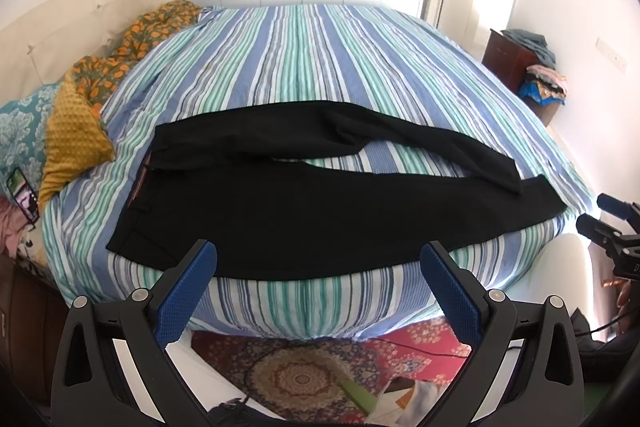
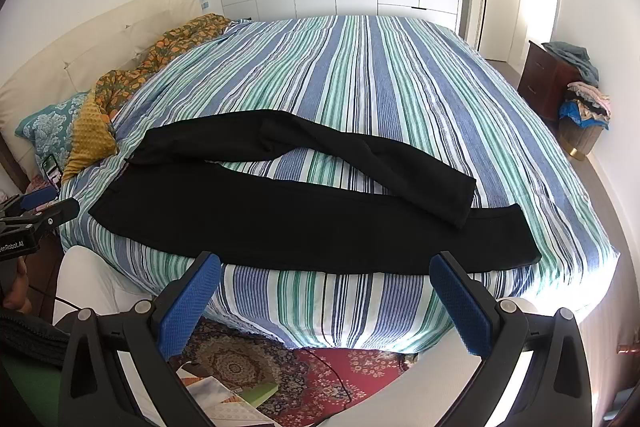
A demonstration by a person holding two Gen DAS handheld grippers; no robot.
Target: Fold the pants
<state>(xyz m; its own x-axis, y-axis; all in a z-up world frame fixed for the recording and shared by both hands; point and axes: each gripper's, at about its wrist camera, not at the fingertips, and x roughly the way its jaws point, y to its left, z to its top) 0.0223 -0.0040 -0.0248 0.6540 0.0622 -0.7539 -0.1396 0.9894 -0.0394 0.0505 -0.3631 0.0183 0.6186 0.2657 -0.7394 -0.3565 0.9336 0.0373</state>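
Note:
Black pants (image 1: 280, 211) (image 2: 280, 219) lie spread flat near the front edge of the striped bed (image 1: 320, 67) (image 2: 380, 75), waistband to the left, legs running right. The far leg bends and its cuff overlaps the near leg at the right. My left gripper (image 1: 318, 259) is open, hovering just short of the bed's front edge, below the seat of the pants. My right gripper (image 2: 326, 271) is open too, in front of the near leg. Each gripper shows at the edge of the other's view: the right gripper (image 1: 600, 215) and the left gripper (image 2: 48, 205). Nothing is held.
Pillows and a floral blanket (image 1: 120, 59) pile up at the headboard on the left, with a phone (image 1: 22, 193) beside them. A dark nightstand (image 2: 548, 79) with clothes stands at the right. A patterned rug (image 1: 304, 375) and papers lie on the floor below.

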